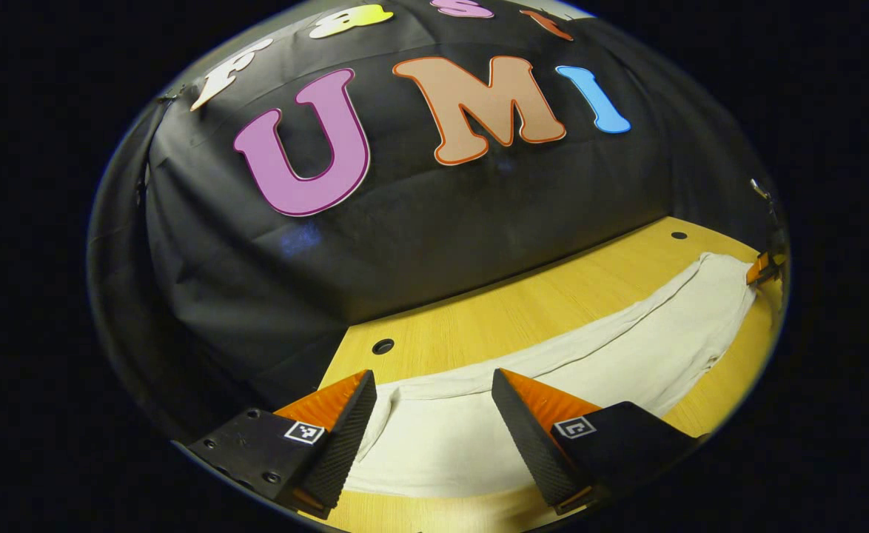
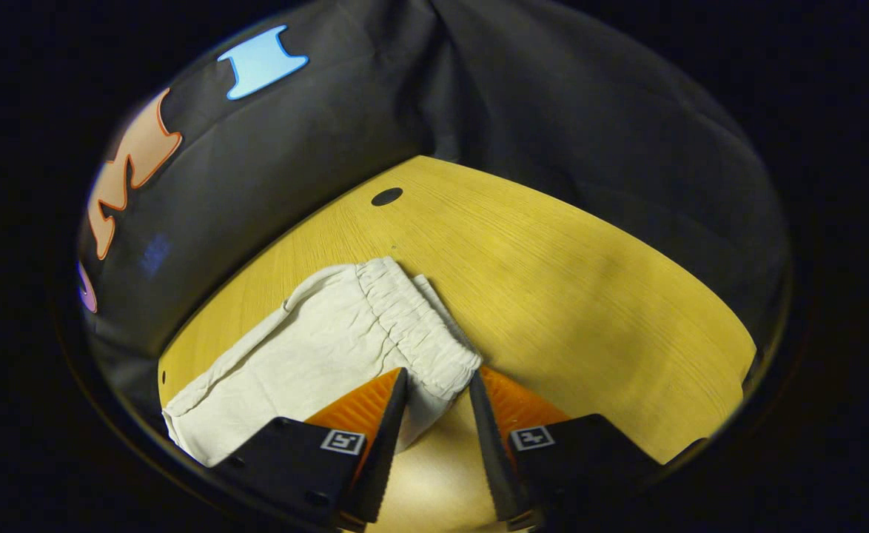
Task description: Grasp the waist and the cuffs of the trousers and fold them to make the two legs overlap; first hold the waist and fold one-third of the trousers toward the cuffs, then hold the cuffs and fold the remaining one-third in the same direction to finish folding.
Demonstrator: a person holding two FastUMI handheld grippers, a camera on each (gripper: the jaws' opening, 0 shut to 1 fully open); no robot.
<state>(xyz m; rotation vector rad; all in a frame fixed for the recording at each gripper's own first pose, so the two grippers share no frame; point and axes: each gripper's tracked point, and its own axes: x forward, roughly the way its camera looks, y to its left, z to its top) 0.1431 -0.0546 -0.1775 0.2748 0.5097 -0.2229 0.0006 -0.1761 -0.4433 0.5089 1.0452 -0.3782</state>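
Cream-white cotton trousers point(image 1: 553, 370) lie stretched along the yellow wooden desk point(image 1: 523, 303), close to the black cloth wall point(image 1: 405, 244) of the booth. In the left gripper view the left tool point(image 1: 434, 403) sits low at the cuff end, its two fingers spread wide apart with the pale fabric lying between them; neither finger presses on the cloth, so this tool is open. The garment runs away from it in a long band toward the far right edge of that view, where the tip of the other tool point(image 1: 764, 268) touches the far end of the fabric.

In the right gripper view the trousers point(image 2: 309, 348) show their gathered elastic waistband point(image 2: 412, 326), a ruffled strip running down toward the right tool point(image 2: 438, 385). The lower corner of the waistband hangs into the gap between that tool's two fingers, which stand fairly near each other (whether they actually pinch the cloth I cannot tell, since a small gap seems to remain on each side). A long fold or seam runs along the length of the legs. The desk point(image 2: 568, 281) has round dark holes point(image 2: 387, 196) near its back edge, one of them just beyond the waist.
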